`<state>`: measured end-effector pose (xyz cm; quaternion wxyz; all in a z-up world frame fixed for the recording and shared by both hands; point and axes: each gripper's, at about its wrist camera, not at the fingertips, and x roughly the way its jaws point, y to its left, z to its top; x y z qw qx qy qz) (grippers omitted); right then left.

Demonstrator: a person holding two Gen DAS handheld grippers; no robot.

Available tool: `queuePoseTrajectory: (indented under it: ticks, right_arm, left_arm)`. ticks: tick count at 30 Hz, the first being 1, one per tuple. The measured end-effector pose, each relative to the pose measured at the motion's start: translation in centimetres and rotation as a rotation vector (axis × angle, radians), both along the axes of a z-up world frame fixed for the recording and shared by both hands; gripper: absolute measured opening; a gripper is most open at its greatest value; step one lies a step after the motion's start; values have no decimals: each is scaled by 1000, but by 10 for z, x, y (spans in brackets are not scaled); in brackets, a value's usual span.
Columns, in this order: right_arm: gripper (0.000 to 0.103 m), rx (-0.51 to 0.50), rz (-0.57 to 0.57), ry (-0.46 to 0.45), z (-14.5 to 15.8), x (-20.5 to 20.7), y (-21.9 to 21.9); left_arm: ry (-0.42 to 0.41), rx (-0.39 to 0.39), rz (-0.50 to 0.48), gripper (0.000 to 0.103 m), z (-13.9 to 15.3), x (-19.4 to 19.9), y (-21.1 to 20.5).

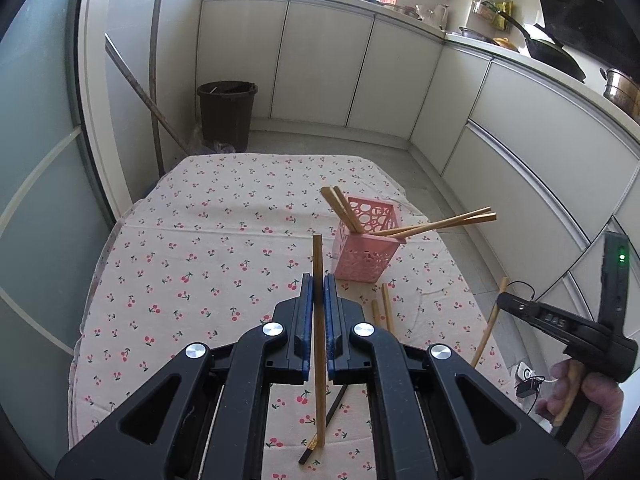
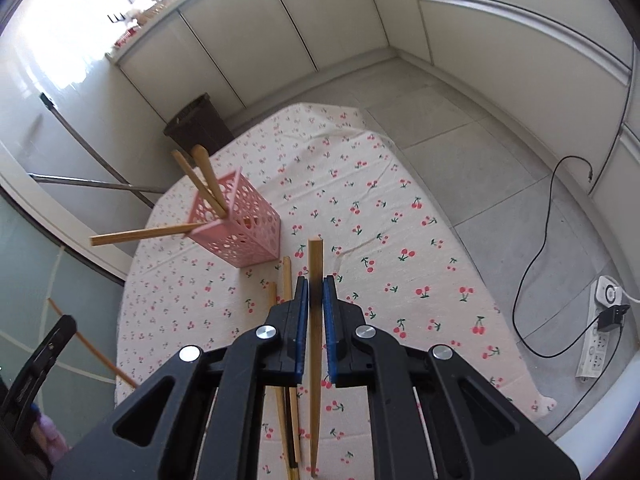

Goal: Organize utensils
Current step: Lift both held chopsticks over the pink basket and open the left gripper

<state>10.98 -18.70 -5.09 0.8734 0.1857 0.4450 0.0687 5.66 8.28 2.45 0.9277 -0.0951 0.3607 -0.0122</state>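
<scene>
A pink perforated holder (image 1: 366, 246) stands on the cherry-print tablecloth (image 1: 200, 248) and holds several wooden chopsticks (image 1: 440, 224) that lean out. My left gripper (image 1: 319, 280) is shut on a wooden chopstick (image 1: 318, 264), held above the cloth left of the holder. My right gripper (image 2: 316, 282) is shut on another wooden chopstick (image 2: 315, 260); the holder (image 2: 240, 228) is ahead to its left. The right gripper also shows in the left wrist view (image 1: 505, 296) with its chopstick (image 1: 490, 324). Loose chopsticks (image 1: 384, 308) lie on the cloth near the holder and show in the right wrist view (image 2: 286, 280).
A dark chopstick (image 1: 332, 416) lies on the cloth under my left gripper. A dark bin (image 1: 227, 114) and mop poles (image 1: 154, 80) stand beyond the table. White cabinets (image 1: 320, 64) line the walls. A power strip (image 2: 600, 340) and cable (image 2: 536, 248) lie on the floor at right.
</scene>
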Motion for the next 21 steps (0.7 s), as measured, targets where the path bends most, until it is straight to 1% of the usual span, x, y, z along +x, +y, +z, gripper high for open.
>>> queuePoseTrajectory:
  ticks: [5, 7, 9, 11, 12, 13, 15, 16, 17, 18, 20, 21]
  right_arm:
    - [8, 41, 4, -50, 23, -19, -18]
    - [8, 69, -6, -57, 29, -23, -25]
    - [8, 86, -8, -54, 33, -22, -32]
    - [8, 80, 0, -27, 29, -19, -34]
    - [8, 78, -5, 16, 20, -14, -35]
    - [11, 76, -7, 56, 10, -9, -35]
    - [15, 79, -10, 171, -18, 3, -34]
    - [16, 91, -23, 247, -37, 12, -32]
    - [17, 89, -29, 299, -52, 19, -28]
    - [19, 71, -44, 340, -66, 27, -23]
    - [25, 20, -71, 371, -82, 37, -14]
    - [34, -3, -87, 381, -89, 43, -9]
  left_arm:
    - [-15, 11, -11, 5, 5, -6, -9]
    - [-15, 10, -10, 5, 7, -8, -11]
    - [-17, 4, -6, 5, 9, -10, -13]
    - [-21, -3, -3, 5, 11, -12, -12]
    - [-26, -9, -2, 5, 13, -13, -12]
    - [-32, -12, -1, 5, 15, -14, -12]
    - [-42, -18, -1, 5, 18, -14, -13]
    - [-48, -22, -2, 5, 21, -14, -14]
    - [-55, -27, -5, 5, 23, -14, -15]
    - [-58, -31, -9, 5, 24, -15, -15]
    - [-67, -30, -18, 5, 26, -16, -18]
    - [-72, -27, -23, 5, 27, -17, -18]
